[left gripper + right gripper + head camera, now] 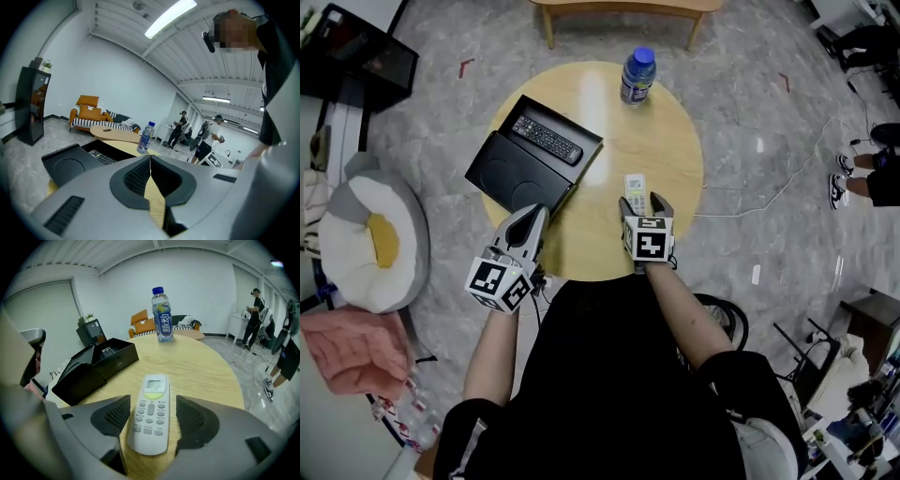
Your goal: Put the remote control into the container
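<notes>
A white remote control (635, 191) (150, 413) lies flat on the round wooden table (666, 141), buttons up. My right gripper (643, 202) (151, 419) is open, one jaw on each side of the remote's near half, with a gap between the pads and the remote. The black container (581, 133) (117, 357) (70, 164) stands open at the table's left, its lid folded out toward me, with a black remote (546, 139) (101, 157) inside. My left gripper (538, 214) (150, 161) is shut and empty, just in front of the lid's near corner.
A water bottle with a blue cap (637, 75) (162, 320) (146, 137) stands at the table's far edge. A white cable (787, 178) runs over the floor on the right. A low wooden table (628, 7) stands beyond. People stand at the far right.
</notes>
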Tool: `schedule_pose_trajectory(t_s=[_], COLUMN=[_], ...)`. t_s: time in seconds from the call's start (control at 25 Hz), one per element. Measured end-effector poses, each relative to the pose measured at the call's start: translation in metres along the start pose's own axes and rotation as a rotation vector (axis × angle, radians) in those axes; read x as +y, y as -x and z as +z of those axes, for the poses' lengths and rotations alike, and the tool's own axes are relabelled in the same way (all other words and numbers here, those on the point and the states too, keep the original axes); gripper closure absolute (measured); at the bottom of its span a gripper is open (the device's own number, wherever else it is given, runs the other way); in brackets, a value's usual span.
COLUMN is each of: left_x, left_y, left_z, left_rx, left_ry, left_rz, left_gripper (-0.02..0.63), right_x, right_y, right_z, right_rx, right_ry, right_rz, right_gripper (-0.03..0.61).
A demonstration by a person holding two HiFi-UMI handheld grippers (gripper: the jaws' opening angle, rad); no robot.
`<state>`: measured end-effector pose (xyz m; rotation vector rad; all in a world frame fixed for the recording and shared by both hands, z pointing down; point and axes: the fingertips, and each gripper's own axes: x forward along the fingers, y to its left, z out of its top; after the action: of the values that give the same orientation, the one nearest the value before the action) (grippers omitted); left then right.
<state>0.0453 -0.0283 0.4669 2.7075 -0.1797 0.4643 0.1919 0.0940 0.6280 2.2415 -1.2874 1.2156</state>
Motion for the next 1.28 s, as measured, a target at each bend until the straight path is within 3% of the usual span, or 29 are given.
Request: schedule_pose_trajectory(t_s=[0.32, 0.52, 0.72, 1.28], left_x=[0.008, 0.011, 0.013, 0.025], left_y=[0.005, 0.012, 0.017, 0.038], left_z=[-0.007, -0.013, -0.015, -0.003], left_rx=[0.014, 0.016, 0.005, -0.101], left_ry=[0.016, 0.035, 0.05, 0.079], left_rz=[0.01, 0.019, 0.028, 0.095], left_gripper=[0.607, 0.607, 0.606, 0.606], right_x=[-0.003, -0.003, 0.001, 0.022], right_y=[-0.015, -0.016, -0.014, 0.013], right_z=[-0.006, -0.009, -0.004, 0.066], right_rx=[0.031, 0.022, 0.063, -0.063], right_ry=[-0.004, 0.054, 0.117, 0.228], right_rz=[-0.066, -0.114, -0.062, 0.022], right_gripper=[0.291, 0.291, 0.314, 0.314])
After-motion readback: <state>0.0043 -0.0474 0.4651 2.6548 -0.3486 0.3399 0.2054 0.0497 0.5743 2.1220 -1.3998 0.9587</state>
